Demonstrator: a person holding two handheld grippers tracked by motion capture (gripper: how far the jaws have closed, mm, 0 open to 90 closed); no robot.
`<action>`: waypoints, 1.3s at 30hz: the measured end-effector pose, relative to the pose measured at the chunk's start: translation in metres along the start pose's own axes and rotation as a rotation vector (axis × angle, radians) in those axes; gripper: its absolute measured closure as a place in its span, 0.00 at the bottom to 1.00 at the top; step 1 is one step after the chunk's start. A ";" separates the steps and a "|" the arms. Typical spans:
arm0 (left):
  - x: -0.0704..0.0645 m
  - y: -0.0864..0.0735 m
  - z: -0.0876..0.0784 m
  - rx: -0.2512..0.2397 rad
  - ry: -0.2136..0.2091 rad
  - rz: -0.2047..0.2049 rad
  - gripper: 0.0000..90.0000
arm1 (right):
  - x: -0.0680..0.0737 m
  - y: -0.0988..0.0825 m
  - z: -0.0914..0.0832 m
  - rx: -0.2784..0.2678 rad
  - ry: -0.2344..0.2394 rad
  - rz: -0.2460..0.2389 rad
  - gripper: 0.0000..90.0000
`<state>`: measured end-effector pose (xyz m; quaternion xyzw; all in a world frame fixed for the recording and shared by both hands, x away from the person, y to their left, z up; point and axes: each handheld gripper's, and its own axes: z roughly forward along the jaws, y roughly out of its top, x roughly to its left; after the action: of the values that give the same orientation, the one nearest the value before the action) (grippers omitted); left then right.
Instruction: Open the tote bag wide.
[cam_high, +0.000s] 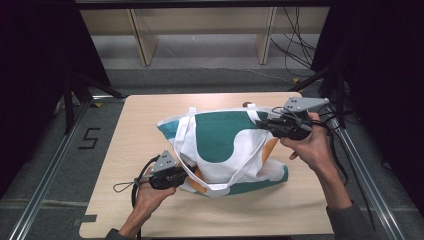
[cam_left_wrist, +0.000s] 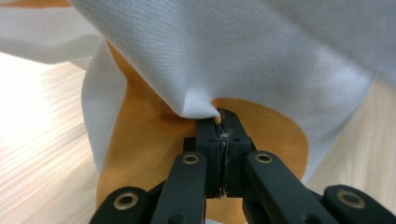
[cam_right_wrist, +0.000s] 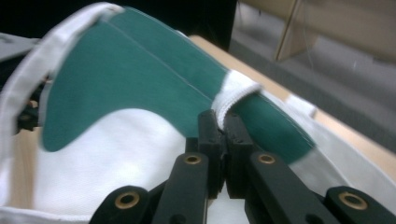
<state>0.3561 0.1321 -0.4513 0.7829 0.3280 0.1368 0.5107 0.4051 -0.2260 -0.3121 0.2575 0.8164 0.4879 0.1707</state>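
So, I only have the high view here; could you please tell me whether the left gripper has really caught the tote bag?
Observer: Yes. In the left gripper view, the left gripper is shut on a pinch of the tote bag, white cloth puckering at the tips.
Operator: Thank you. Which part of the print is that?
Observer: Right at the edge of an orange patch, beside white cloth.
Operator: And what does the right gripper hold?
Observer: The right gripper is shut on the bag's white hemmed rim, where the green panel meets it.
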 end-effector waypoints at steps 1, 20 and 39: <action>0.000 0.001 0.004 0.008 0.016 -0.018 0.98 | 0.008 0.002 -0.005 -0.029 0.007 -0.023 0.99; 0.012 -0.029 0.047 0.149 0.062 -0.103 0.97 | 0.081 -0.096 0.022 0.251 0.147 -0.196 0.99; 0.008 0.002 -0.056 0.032 0.027 -0.116 0.68 | 0.080 -0.134 0.047 0.342 0.132 -0.141 0.98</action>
<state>0.3320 0.1767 -0.4258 0.7686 0.3818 0.1124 0.5009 0.3310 -0.1982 -0.4547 0.1926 0.9128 0.3446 0.1043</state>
